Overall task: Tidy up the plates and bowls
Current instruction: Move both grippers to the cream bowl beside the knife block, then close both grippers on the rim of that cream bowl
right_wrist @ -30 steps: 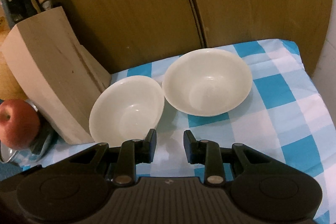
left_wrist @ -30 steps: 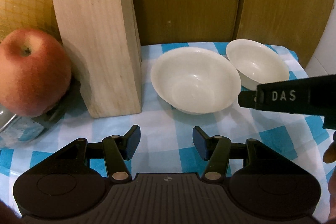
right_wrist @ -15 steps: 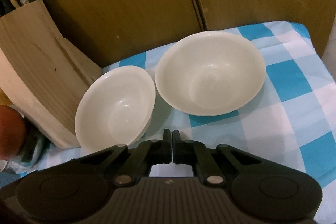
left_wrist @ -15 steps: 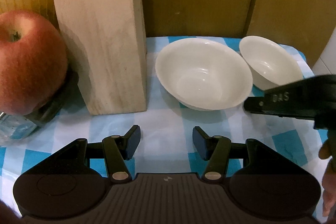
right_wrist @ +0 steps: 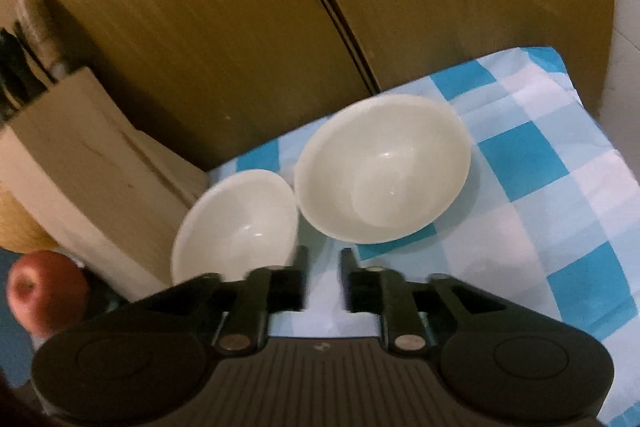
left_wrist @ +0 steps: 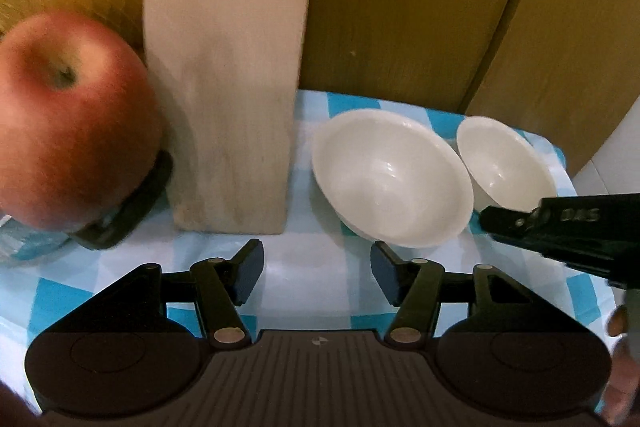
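Two white bowls on checked cloth [right_wrist: 532, 163], rims touching: left bowl [right_wrist: 240, 223] by knife block [right_wrist: 92, 163], right bowl [right_wrist: 384, 167] beside it. Left gripper [left_wrist: 316, 273] open, empty. Right gripper [right_wrist: 322, 279] parted slightly, empty, near left bowl.

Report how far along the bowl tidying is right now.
Done: nothing visibly; the two white bowls, one nearer the knife block and one farther, sit side by side on the checked cloth, unstacked. In hand: nothing; the left gripper and right gripper are both open and empty, in front of the bowls. Left: gripping a bowl and, probably, nesting them.
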